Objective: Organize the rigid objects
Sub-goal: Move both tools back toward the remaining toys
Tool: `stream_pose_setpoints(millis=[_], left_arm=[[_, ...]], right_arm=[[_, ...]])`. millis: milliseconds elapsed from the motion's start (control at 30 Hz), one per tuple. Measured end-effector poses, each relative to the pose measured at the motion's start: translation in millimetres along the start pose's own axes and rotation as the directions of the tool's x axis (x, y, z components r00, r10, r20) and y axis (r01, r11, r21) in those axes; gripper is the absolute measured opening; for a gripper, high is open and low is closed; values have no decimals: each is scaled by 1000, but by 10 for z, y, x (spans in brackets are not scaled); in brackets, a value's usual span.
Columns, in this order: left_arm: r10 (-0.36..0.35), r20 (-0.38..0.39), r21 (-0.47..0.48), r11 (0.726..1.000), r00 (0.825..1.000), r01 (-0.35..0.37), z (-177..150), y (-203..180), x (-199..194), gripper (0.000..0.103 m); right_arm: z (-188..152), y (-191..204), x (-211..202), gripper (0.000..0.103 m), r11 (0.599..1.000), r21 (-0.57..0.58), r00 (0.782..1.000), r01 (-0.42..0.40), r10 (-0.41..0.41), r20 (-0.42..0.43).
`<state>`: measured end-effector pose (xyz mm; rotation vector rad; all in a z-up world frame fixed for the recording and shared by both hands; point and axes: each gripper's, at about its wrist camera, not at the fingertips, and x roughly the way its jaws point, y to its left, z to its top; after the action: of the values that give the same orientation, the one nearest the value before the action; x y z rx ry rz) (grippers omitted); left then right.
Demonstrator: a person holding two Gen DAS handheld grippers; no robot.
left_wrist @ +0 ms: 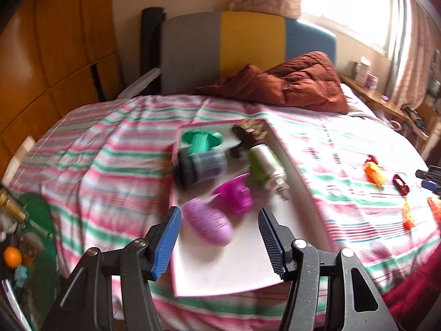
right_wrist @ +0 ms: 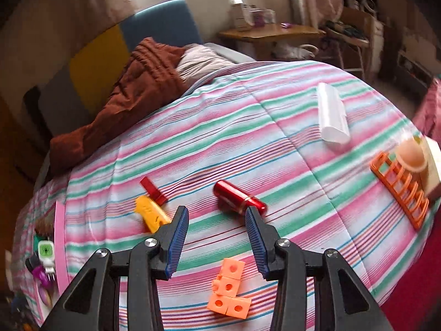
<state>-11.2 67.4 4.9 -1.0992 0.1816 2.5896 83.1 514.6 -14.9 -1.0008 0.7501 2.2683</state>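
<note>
My left gripper [left_wrist: 220, 215] is open and empty, just above the near part of a white board with a pink edge [left_wrist: 234, 264] on the bed. On the board lie a lilac oval case [left_wrist: 208, 224], a magenta piece [left_wrist: 237, 194], a silver and green bottle [left_wrist: 266, 167], a dark cylinder [left_wrist: 202, 165], a green piece [left_wrist: 202, 138] and a brown brush-like thing [left_wrist: 249, 132]. My right gripper [right_wrist: 217, 213] is open and empty above the striped bedspread. A red metal cylinder [right_wrist: 238, 195] lies just beyond its right finger. A yellow and red cutter [right_wrist: 151, 201] lies to the left. Orange cubes [right_wrist: 228, 289] lie below the fingers.
A white cylinder case [right_wrist: 332, 114], an orange rack [right_wrist: 399, 187] and a round peach lid on a box [right_wrist: 412, 154] lie at the right of the bed. A rust-brown quilt [left_wrist: 297, 82] sits by the headboard. A wooden side table [right_wrist: 270, 34] stands beyond.
</note>
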Motion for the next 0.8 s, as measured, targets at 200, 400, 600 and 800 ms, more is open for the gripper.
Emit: stream_pose_setpoints(millis=[200,400,600,800], left_arm=[[-84,-7,87,993,996,85,167,-483,76,63],[-195,-79,157,966,978,205,287,-1091,271,63],[-266,-148,285,911,953,299,379,-1805,526,72],[-309,-188,381,852,933,359,448,-2409,821,86]], right_arm=[[29,-450,-18,43,973,229,1000,-1,1,1],[32,-505,13,43,963,269,999,-35,41,-15],[25,-501,7,43,959,275,998,-62,69,-15],[28,-536,21,45,951,297,995,-86,95,-18]])
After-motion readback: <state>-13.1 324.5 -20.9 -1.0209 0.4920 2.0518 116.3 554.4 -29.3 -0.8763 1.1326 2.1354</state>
